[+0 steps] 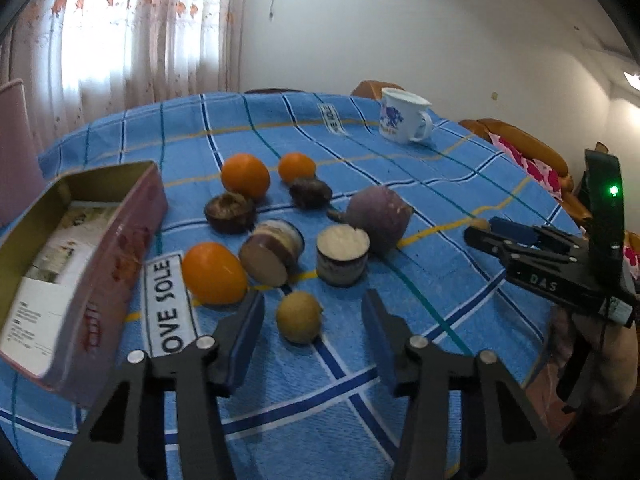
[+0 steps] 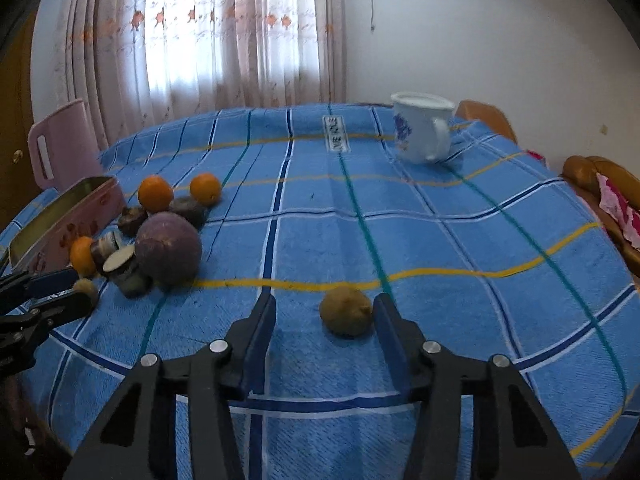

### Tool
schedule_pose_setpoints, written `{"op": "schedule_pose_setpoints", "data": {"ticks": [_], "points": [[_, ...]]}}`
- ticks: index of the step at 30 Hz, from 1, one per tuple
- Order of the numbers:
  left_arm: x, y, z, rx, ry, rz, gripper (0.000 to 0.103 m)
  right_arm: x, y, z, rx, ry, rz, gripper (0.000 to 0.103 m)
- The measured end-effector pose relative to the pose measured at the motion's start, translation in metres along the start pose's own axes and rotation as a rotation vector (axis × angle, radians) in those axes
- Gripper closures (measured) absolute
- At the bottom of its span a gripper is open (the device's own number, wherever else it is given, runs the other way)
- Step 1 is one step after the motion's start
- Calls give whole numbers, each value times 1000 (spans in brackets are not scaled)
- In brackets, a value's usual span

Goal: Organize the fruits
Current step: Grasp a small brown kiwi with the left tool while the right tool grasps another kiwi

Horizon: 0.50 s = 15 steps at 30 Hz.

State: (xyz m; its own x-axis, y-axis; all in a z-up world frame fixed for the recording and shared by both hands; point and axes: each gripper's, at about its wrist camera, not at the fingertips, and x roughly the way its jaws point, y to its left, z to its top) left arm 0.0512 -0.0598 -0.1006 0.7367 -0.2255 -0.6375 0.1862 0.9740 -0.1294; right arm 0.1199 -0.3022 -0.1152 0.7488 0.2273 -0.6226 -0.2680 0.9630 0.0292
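Fruits await pickup: left gripper [image 1: 312, 324] and right gripper [image 2: 324, 320], jaws apart, each straddle a longan [image 1: 299, 317] [image 2: 346, 311]; next, clamp, then carry to tin [image 1: 120, 216], left.

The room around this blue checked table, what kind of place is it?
Most likely a room in someone's home, a living or dining room. A sheer patterned curtain covers a bright window, a cushioned brown sofa stands beside the table, and a white enamel mug sits on the blue checked tablecloth.
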Motion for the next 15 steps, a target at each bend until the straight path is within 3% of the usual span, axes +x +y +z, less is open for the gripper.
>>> {"op": "schedule_pose_setpoints", "data": {"ticks": [5, 11, 15], "points": [[8, 6, 0, -26, 31, -25, 61, 10, -1, -2, -5, 44, 12, 60], [10, 6, 0, -35, 43, -50, 74, 11, 1, -2, -24, 35, 36, 71], [9, 6, 0, -30, 37, -72, 76, 9, 4, -3, -37, 18, 45, 72]]}}
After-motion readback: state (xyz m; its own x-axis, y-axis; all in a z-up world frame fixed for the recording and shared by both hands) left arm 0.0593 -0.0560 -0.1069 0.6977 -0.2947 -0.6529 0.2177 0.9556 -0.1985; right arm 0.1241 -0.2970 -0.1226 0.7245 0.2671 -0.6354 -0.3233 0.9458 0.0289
